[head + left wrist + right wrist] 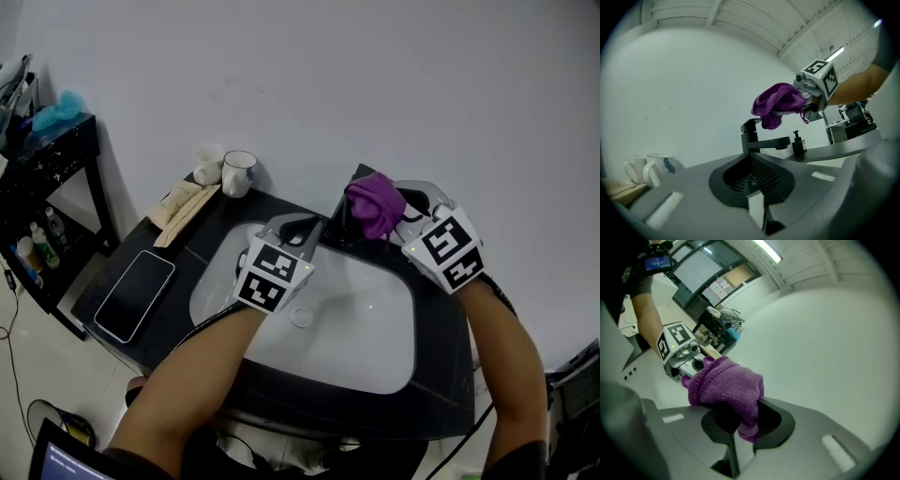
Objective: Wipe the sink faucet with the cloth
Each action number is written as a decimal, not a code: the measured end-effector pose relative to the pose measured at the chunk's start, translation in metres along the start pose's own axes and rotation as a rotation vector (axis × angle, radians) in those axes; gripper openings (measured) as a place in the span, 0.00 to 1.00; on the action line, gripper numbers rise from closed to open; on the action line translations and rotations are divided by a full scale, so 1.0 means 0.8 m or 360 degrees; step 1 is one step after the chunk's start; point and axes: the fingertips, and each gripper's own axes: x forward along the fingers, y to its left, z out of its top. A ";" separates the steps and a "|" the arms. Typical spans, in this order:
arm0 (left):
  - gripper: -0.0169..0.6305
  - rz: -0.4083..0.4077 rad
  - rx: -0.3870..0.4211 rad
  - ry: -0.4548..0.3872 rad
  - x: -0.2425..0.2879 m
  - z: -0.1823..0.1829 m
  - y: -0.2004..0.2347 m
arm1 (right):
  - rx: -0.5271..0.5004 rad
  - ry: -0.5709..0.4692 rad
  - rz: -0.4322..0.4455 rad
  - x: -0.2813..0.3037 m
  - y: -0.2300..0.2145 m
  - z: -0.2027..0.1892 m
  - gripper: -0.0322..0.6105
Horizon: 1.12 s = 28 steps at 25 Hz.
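Observation:
The black faucet (330,231) stands at the back rim of the white sink (375,352). A bunched purple cloth (374,206) hangs just above the faucet's top, and my right gripper (392,223) is shut on it from the right. In the right gripper view the cloth (725,389) fills the jaws and hides the faucet. My left gripper (306,231) is over the basin just left of the faucet, shut with nothing in it. The left gripper view looks along its jaws at the faucet (753,138), with the cloth (777,104) and right gripper (808,101) above.
Two white mugs (225,171) stand at the back left of the dark counter (441,394), with a beige pouch (183,206) and a phone (137,293). A black soap dispenser (798,143) stands behind the faucet. A black shelf (42,159) with bottles is at far left.

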 end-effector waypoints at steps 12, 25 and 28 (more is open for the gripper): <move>0.05 0.0071 -0.0191 -0.0011 -0.015 0.000 0.019 | -0.0021 0.0002 0.0170 -0.016 0.056 -0.007 0.15; 0.05 0.0044 -0.0152 -0.0059 0.004 0.007 0.017 | 0.0007 0.0176 0.0030 0.067 0.011 -0.062 0.15; 0.05 0.0068 -0.0179 -0.0084 0.007 0.008 0.027 | -0.0029 0.0154 0.0018 0.070 0.010 -0.062 0.15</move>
